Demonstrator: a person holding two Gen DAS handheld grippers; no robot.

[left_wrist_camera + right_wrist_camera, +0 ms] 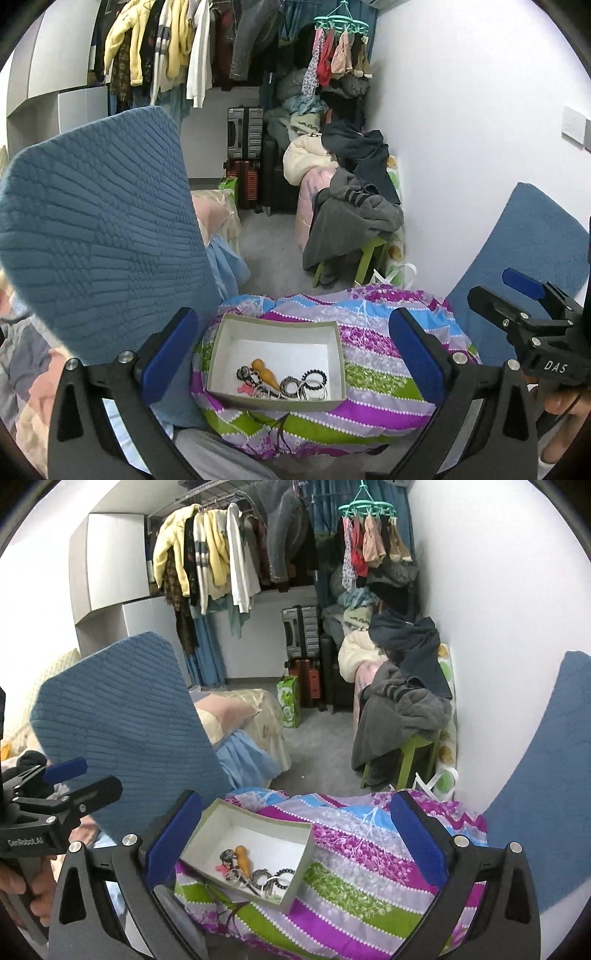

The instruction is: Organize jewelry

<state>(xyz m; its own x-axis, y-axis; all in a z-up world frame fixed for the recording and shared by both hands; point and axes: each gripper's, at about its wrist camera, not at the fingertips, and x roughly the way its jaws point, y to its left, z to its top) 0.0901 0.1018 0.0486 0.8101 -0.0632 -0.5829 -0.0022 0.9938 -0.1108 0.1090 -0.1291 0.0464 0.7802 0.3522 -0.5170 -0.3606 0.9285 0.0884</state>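
In the lower part of the left wrist view, the left gripper (291, 354) is hanging with its blue fingers (168, 354) spread wide and nothing between them. The right gripper (293, 843) is doing the same low in its own view, wide and empty, which suggests both are sitting clear of the work rather than reaching in. Framed between the fingers at bottom centre, the box (221, 354) is lying open on a striped blanket (380, 373), probably so the soft heap is cradling it. The jewelry (284, 384) is bunching in the box's near end: rings, dark beaded loops, an orange wooden piece and something small and pink, all touching in one tangle, so sorting looks unfinished. At the left of both views a blue cushion (99, 229) is standing tilted just beside the box. Farther off, upper centre, suitcases (245, 136) are standing against the wall, and clothes (177, 48) are hanging along the top.
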